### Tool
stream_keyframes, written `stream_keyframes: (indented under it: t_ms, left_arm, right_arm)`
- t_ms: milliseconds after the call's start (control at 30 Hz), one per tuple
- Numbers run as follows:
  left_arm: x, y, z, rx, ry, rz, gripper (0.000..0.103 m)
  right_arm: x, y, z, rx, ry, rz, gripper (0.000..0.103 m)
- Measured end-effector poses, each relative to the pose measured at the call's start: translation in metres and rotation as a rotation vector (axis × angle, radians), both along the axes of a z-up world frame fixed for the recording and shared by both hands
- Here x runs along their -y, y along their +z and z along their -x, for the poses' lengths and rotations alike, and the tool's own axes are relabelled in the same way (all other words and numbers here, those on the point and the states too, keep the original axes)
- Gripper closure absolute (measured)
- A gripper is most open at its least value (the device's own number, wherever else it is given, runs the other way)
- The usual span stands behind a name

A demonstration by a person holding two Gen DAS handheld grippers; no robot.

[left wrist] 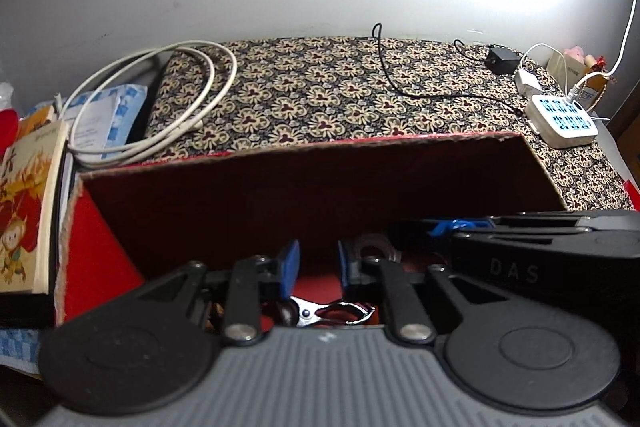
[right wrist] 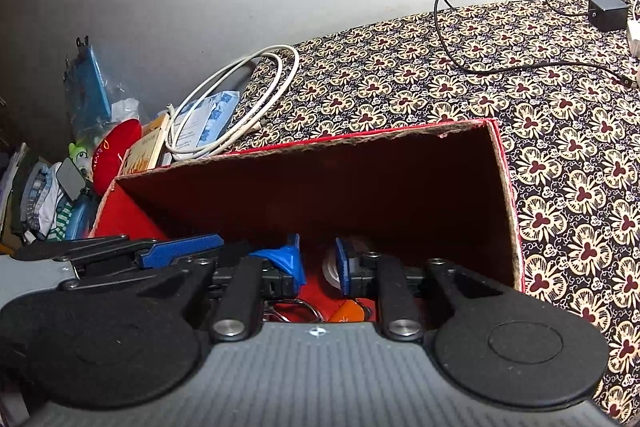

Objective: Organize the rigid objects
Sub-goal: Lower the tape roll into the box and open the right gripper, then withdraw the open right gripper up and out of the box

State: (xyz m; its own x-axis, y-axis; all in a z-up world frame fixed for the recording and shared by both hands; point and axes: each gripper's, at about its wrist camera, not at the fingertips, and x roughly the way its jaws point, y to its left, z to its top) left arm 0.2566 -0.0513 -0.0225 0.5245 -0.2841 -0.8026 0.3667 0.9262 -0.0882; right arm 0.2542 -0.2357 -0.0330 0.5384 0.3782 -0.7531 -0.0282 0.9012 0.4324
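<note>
A red cardboard box (left wrist: 280, 151) stands open on the patterned cloth, and both grippers reach down into it. My left gripper (left wrist: 317, 265) holds its blue pads a narrow gap apart with only the red box floor between them. A metal spring clamp (left wrist: 328, 313) lies on the floor just beneath it, and a round metal piece (left wrist: 374, 247) sits past the right pad. My right gripper (right wrist: 318, 261) also shows a small gap with nothing in it. Below it lie a wire ring (right wrist: 296, 309) and an orange item (right wrist: 348, 313), beside a silvery roll (right wrist: 360, 251). The left gripper's blue finger (right wrist: 180, 251) shows at its left.
A coiled white cable (left wrist: 160, 99) and a picture book (left wrist: 28, 211) lie left of the box. A white power strip (left wrist: 562, 121) and black adapter (left wrist: 500, 61) with its cord sit at the back right. Clothes and a red cushion (right wrist: 116, 155) pile up far left. A wall stands behind.
</note>
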Motion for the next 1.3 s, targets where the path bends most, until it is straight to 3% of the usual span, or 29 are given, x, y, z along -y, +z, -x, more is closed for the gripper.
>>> stream_keyframes:
  t_ms: [133, 267, 433, 967, 1167, 1300]
  left_arm:
    - [-0.001, -0.001, 0.0, 0.009, 0.036, -0.018, 0.085]
    - [-0.007, 0.001, 0.001, 0.015, 0.073, -0.001, 0.069]
    - [-0.009, 0.002, 0.002, 0.032, 0.116, -0.008, 0.059]
    - [-0.01, 0.006, 0.007, 0.096, 0.204, -0.064, 0.055]
    - [-0.007, 0.024, 0.026, 0.208, 0.206, -0.136, 0.049]
    - [-0.01, 0.045, 0.048, 0.233, 0.219, -0.15, 0.045]
  right_arm:
    - [0.0, -0.001, -0.001, 0.002, -0.007, 0.001, 0.102]
    - [-0.003, -0.001, -0.003, -0.008, -0.007, 0.028, 0.101]
    - [-0.005, -0.002, -0.004, -0.017, 0.001, 0.045, 0.1]
    - [0.003, 0.004, 0.005, 0.043, -0.046, -0.032, 0.097]
    - [0.006, 0.025, 0.026, 0.16, -0.112, 0.031, 0.096]
    - [0.016, 0.045, 0.052, 0.238, -0.129, -0.007, 0.096]
